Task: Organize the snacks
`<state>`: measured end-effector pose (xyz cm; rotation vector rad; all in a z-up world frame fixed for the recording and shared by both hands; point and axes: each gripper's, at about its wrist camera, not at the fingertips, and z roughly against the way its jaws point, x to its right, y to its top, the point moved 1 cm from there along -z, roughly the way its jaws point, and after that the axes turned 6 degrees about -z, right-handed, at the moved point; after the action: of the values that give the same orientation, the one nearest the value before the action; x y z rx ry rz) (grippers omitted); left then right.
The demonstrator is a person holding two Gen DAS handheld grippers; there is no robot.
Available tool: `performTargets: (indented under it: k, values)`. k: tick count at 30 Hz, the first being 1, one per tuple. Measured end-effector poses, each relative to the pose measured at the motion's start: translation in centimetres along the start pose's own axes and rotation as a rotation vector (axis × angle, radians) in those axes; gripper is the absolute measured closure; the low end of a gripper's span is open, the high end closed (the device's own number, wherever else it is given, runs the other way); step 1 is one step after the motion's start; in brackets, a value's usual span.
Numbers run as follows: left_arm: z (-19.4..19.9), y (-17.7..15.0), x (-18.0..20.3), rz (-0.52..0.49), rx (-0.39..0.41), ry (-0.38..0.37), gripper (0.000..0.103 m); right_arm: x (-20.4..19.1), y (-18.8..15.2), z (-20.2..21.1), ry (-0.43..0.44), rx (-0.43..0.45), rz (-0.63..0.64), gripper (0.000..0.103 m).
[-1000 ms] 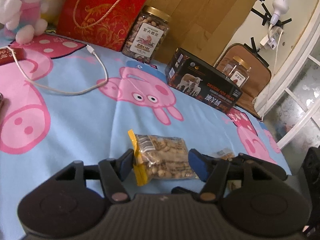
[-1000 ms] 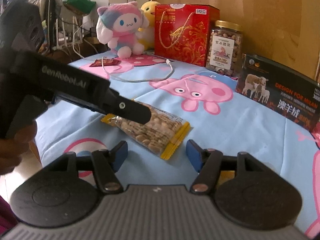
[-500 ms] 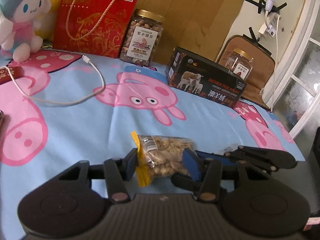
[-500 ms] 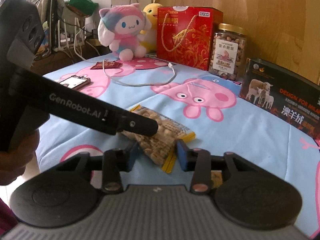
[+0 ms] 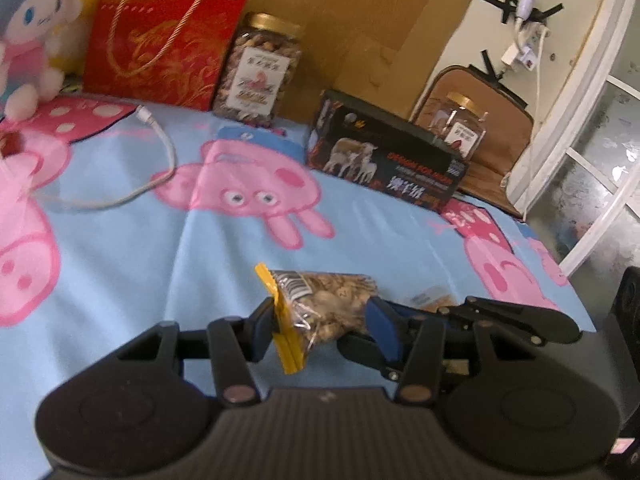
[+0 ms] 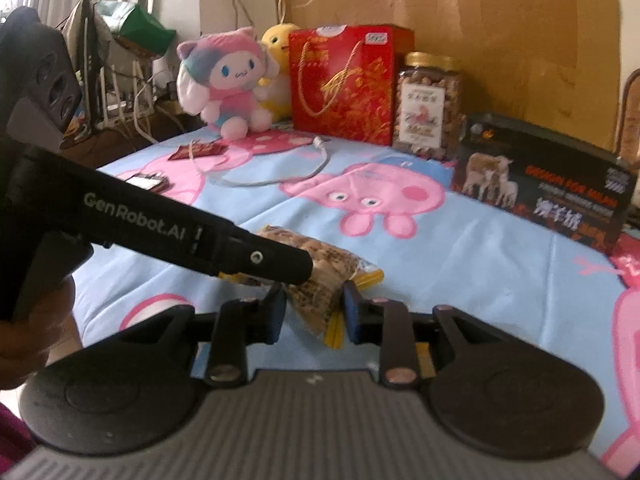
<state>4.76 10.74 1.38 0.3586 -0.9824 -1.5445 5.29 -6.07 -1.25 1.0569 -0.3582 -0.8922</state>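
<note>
A clear packet of nuts with yellow ends is held off the blue pig-print bed cover between both grippers. My left gripper is shut on one end, its blue pads pressing the packet. My right gripper is shut on the other end of the same packet. The left gripper's black body crosses the right wrist view over the packet. A second small snack packet lies just behind the right gripper's fingers in the left wrist view.
At the back stand a red gift bag, a jar of nuts, a black box with sheep, a second jar and plush toys. A white cable, small red packets and a phone lie on the cover.
Both grippers have closed on the nut packet from opposite ends and lifted it a little off the cover. Both views are slightly blurred from motion.
</note>
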Motion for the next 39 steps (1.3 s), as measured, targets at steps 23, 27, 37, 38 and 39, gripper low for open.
performTargets:
  k: [23,27,37,38,39]
  values:
    - [-10.5,15.3,7.9,-0.246,0.087,-0.128,0.053,12.0,8.2,0.7,-0.296,0.253,-0.018,0.071]
    - [-13.6,17.4,8.2,-0.25,0.092,-0.116,0.052,14.5,9.7,-1.1,-0.331,0.26,-0.048,0.071]
    - [-17.3,18.8,6.5,-0.184,0.087,0.0,0.047,15.9,9.9,-3.9,-0.412,0.271,-0.046,0.058]
    - [-16.4,18.6,6.5,-0.186,0.103,-0.002,0.047,15.6,9.8,-3.3,-0.42,0.286,-0.044,0.058]
    - [-15.7,18.4,6.5,-0.187,0.11,0.005,0.047,15.3,9.6,-2.6,-0.423,0.293,-0.051,0.058]
